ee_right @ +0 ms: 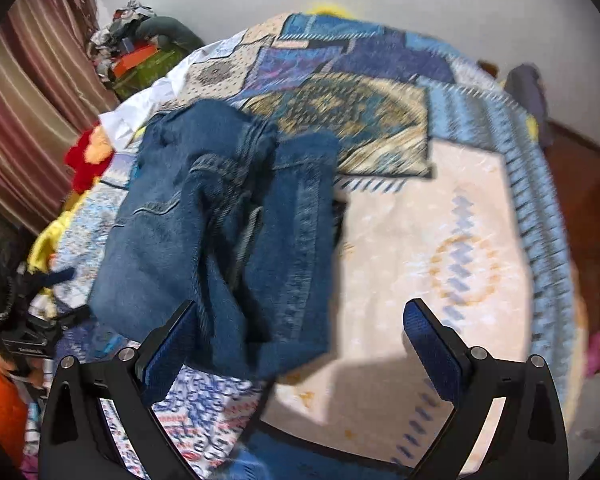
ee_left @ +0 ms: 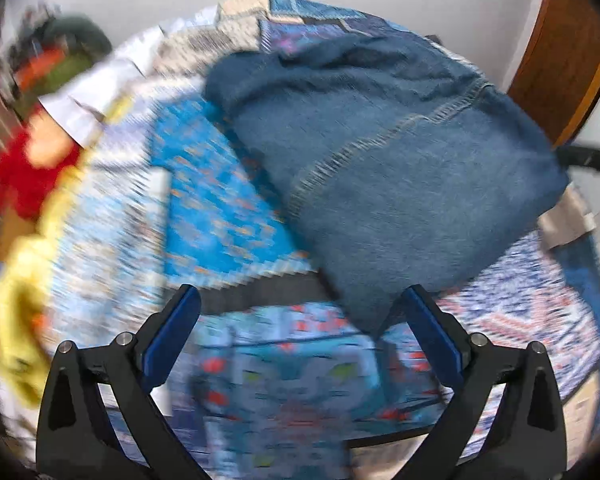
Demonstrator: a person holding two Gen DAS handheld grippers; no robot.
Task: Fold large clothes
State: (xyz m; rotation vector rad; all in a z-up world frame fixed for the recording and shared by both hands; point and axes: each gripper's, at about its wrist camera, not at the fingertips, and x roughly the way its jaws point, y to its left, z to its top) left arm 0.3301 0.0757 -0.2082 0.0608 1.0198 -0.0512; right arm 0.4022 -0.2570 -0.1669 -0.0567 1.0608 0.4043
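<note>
While the folded blue denim jeans (ee_right: 220, 232) lie on the patterned patchwork bedspread (ee_right: 440, 240), both the left gripper (ee_left: 300, 324) and right gripper (ee_right: 300, 336) stand apart, empty, suggesting the fold is released and a re-grip is next.

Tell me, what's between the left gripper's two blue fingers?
Nothing is held. In the left wrist view, only the patterned blue bedspread shows between the fingers, and the folded blue denim jeans lie just beyond.

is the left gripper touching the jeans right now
Cannot tell. In the left wrist view the left gripper stands open, and a corner of the jeans reaches the inside of its right finger, but blur hides any contact or gap.
</note>
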